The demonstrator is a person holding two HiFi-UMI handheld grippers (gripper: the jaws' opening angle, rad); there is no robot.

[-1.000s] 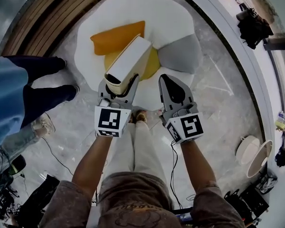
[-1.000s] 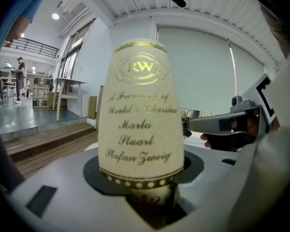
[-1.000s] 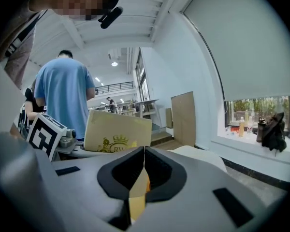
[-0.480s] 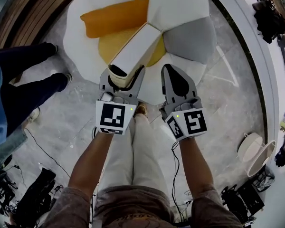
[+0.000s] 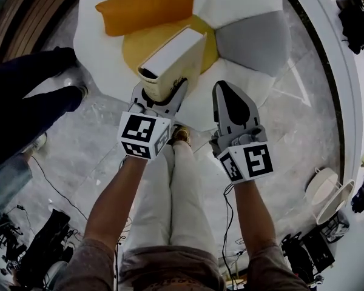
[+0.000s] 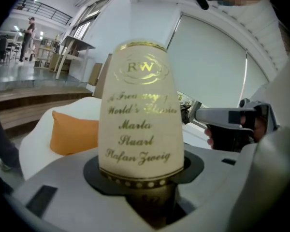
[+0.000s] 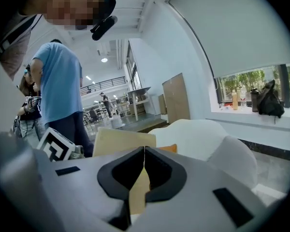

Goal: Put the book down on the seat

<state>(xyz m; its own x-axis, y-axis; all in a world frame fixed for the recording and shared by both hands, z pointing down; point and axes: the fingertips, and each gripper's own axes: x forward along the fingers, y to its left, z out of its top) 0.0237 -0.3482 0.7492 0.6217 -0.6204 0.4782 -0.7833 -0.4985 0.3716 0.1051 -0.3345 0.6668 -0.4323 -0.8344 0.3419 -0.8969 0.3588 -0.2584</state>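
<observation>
Left gripper (image 5: 161,94) pinches the book (image 5: 173,56) over the seat (image 5: 233,2), not yet down. Right gripper (image 5: 229,90) is pressed together, empty. Next, probably: lay it flat, release.

Left gripper (image 5: 162,90): grey fingers (image 5: 179,93) clamped on the lower end of a cream hardback book with gilt spine lettering (image 5: 173,56). The spine faces this gripper's camera, and the book projects forward well past the fingertips.

Right gripper (image 5: 229,90): dark-lined fingers (image 5: 221,111) pressed together at the tips, nothing between them.

The two grippers are side by side, not touching, both pointing forward and somewhat down.

Bare left forearm (image 5: 112,205) and bare right forearm (image 5: 255,214) are stretched forward from the body, roughly parallel.
</observation>
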